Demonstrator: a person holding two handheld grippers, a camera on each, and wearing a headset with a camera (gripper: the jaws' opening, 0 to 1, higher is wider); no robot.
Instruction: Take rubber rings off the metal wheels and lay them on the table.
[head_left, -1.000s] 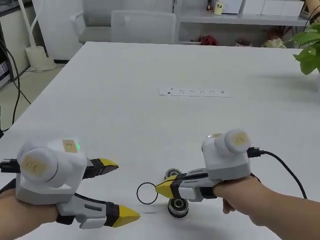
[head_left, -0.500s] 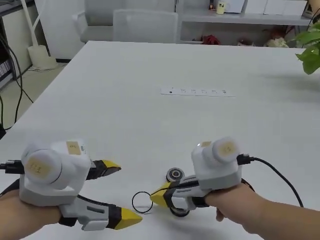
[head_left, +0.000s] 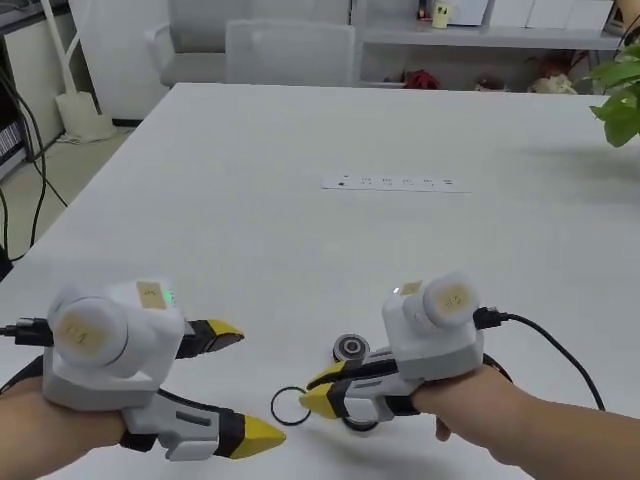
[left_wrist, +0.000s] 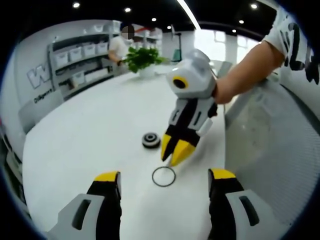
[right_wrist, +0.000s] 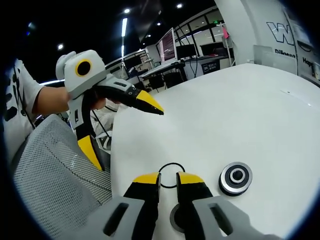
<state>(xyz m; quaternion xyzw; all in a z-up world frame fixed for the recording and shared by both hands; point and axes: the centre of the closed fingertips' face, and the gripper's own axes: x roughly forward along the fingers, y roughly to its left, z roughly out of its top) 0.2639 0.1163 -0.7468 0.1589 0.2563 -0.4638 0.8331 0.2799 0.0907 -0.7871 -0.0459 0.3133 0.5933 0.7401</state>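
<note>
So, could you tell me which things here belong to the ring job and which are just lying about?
Job: rubber ring, metal wheel, second wheel under the right gripper, left gripper.
Lying about: power strip, plant, chair.

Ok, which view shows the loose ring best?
The left gripper view: the ring lies whole on the table, nothing covering it. In the head view the right gripper overlaps its edge; in the right gripper view its near side hides behind the jaws.
</note>
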